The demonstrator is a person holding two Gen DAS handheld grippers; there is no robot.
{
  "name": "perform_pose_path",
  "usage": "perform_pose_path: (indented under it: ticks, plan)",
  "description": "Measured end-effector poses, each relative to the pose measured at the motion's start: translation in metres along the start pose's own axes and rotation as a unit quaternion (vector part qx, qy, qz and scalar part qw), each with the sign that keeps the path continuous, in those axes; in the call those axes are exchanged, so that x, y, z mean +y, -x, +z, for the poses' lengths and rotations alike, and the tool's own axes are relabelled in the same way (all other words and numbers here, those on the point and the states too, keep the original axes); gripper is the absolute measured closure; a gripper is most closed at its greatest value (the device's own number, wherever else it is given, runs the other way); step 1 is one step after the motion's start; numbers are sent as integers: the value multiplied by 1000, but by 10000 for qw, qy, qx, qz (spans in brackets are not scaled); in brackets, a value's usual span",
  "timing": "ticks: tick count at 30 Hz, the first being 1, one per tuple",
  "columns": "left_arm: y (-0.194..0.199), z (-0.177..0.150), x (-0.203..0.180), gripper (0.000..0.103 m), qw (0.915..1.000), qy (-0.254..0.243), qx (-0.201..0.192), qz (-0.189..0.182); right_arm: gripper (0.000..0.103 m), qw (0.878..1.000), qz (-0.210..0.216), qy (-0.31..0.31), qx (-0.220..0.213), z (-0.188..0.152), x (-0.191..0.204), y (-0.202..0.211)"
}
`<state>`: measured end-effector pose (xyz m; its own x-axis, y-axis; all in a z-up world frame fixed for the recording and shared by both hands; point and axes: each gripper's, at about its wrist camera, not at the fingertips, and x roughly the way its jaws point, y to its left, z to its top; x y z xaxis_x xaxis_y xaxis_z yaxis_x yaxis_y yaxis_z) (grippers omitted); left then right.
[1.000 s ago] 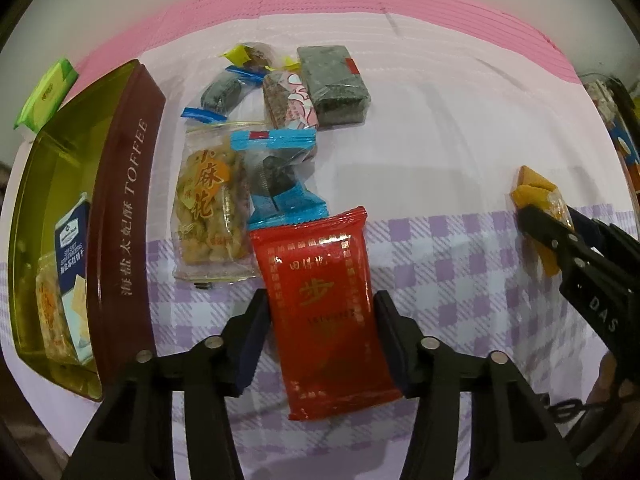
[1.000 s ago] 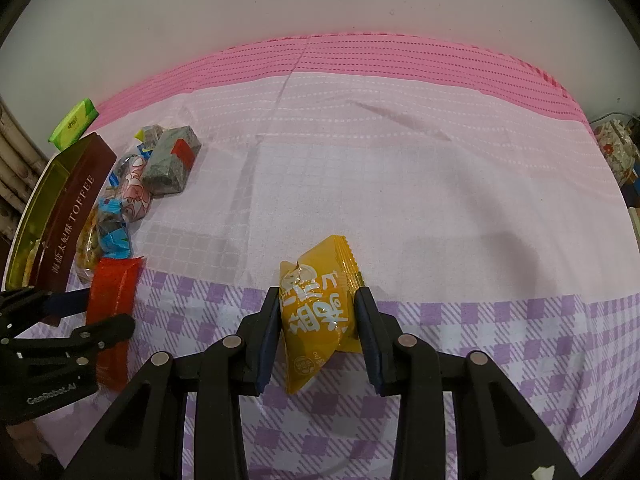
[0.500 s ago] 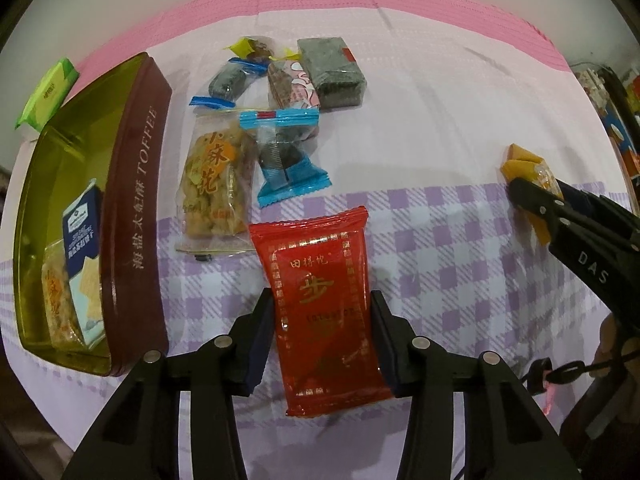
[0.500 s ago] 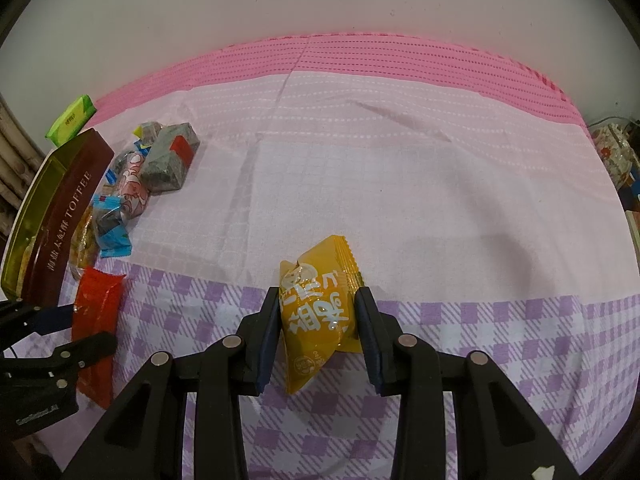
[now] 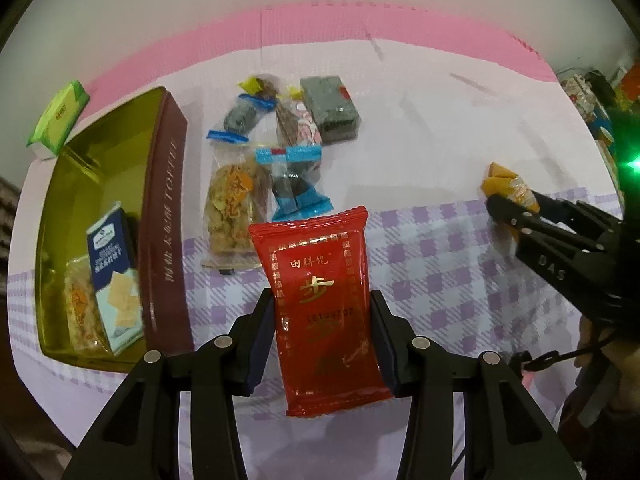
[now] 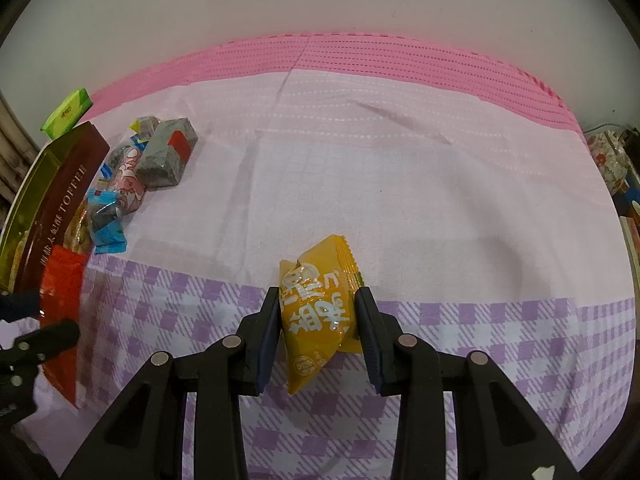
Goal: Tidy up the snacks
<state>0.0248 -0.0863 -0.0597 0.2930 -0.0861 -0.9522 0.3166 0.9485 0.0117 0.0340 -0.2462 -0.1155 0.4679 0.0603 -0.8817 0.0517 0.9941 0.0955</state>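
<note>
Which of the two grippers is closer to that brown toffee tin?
The left. The left gripper, clamping the red packet, sits right beside the toffee tin; the right gripper, gripping the yellow packet, is well off to the side.

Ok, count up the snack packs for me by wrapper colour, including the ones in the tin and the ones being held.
Red pack: 1
Orange-yellow pack: 1
Green pack: 1
Navy biscuit pack: 1
Clear packs of golden snacks: 2
Blue-ended sweets: 2
Pink patterned pack: 1
Grey-green pack: 1
Yellow-wrapped sweet: 1
Total: 11
</note>
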Motion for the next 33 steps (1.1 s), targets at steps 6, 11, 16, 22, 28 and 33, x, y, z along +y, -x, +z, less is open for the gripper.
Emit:
perform_pose_path:
  ticks: [6,11,16,22,28,33]
  plan:
    - [16,4,18,57,9998,30,-219,36,69,10000,-72,8,15,0,1,-1]
    - [41,4,36,57,9988,169,-436,128,69,9999,-116,1,15,0,2,0]
    - [52,9,70,57,9964,454,-613,359,69,9999,-156,-23,31,1,2,-1]
    - [58,9,127,57,9913,904,-626,728,69,9998,-208,-32,55,2,3,-2]
    - [51,-1,180,57,9850,1294,-453,1044,69,9996,-269,-40,85,2,4,-3]
    - [40,-11,207,57,9816,1409,-268,1263,69,9994,-319,-60,120,3,6,-3]
